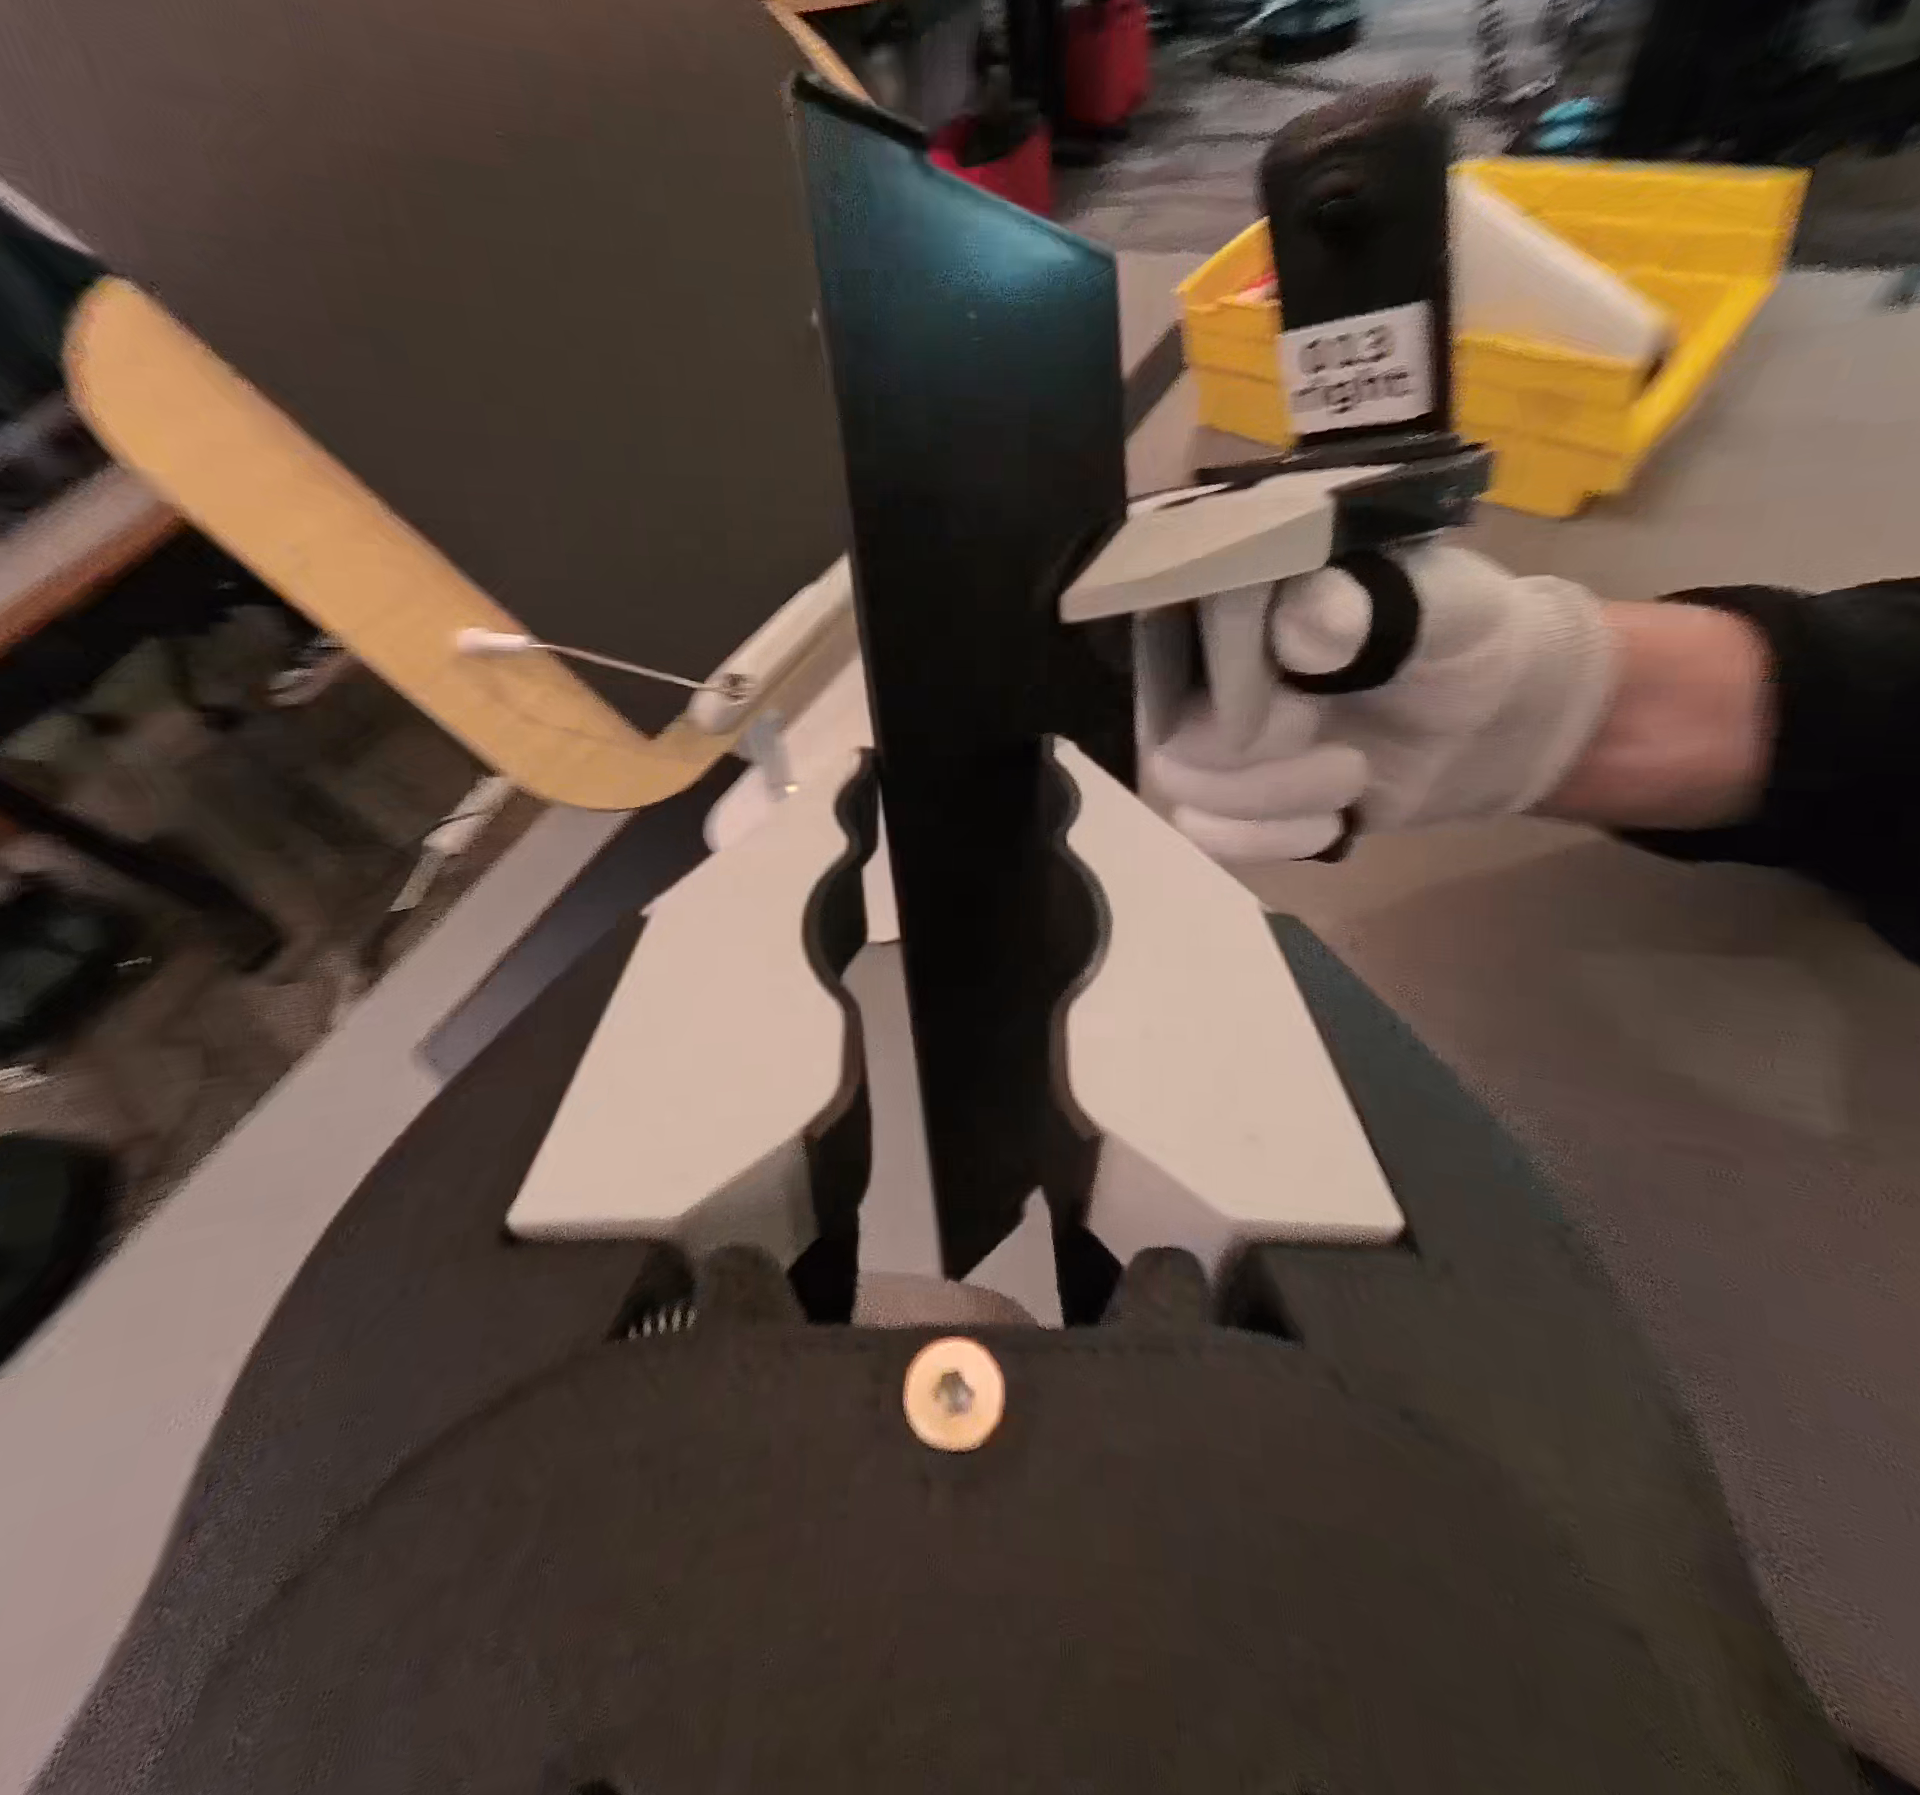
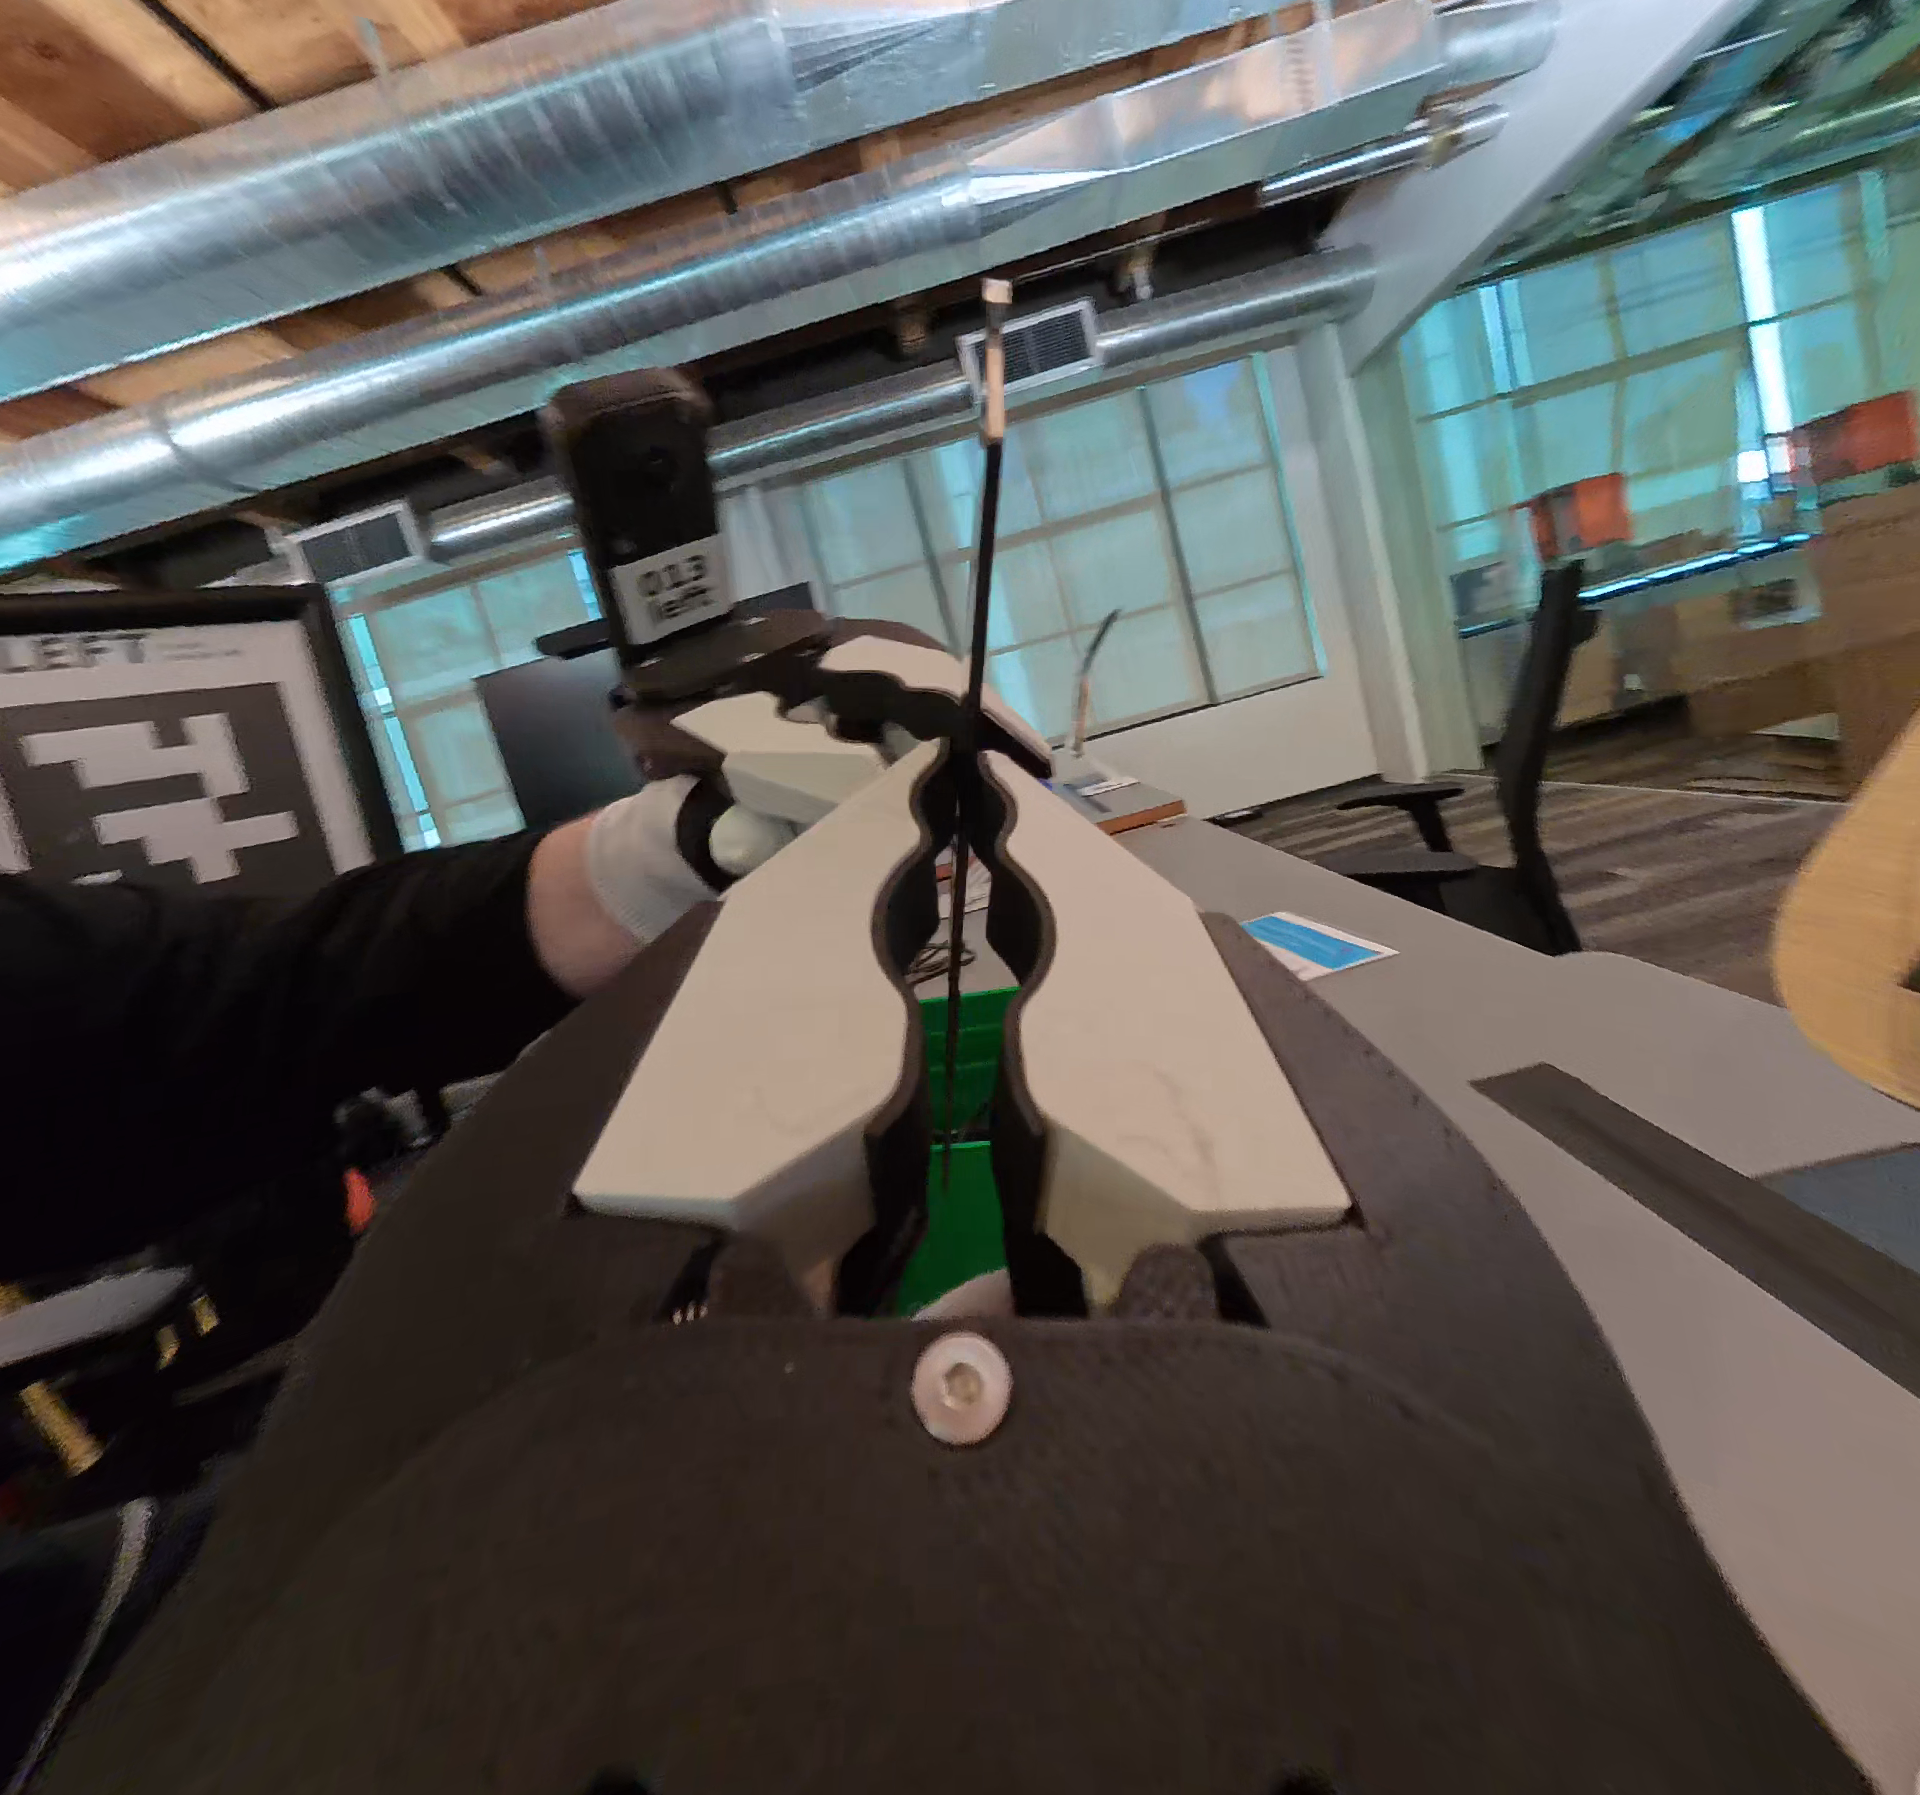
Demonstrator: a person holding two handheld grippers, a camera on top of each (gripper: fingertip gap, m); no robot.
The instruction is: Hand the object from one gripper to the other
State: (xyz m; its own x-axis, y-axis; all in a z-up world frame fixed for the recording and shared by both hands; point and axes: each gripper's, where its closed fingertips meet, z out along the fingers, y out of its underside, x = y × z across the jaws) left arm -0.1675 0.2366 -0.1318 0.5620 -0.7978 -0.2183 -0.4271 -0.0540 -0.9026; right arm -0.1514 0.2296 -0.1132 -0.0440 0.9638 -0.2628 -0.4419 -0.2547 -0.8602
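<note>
Table [image 1: 1558,1070], grey and broad, lies below a flat dark-green plastic sheet [image 1: 966,519] standing on edge, pinched low by the left gripper [image 1: 971,810] while the right gripper [image 2: 961,769] clamps its right side.

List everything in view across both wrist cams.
sheet: 1, black, thin, upright, held by both tongs
bins: stacked, count unclear, yellow, on table far right
chair: 1, brown back, tan armrest, left of sheet
office chair: 1, black, near windows
table: 1, grey, below
ducts: several, silver, ceiling
right hand, left hand: white gloves
left tongs, right tongs: white fingers, black pads, shut on sheet
</note>
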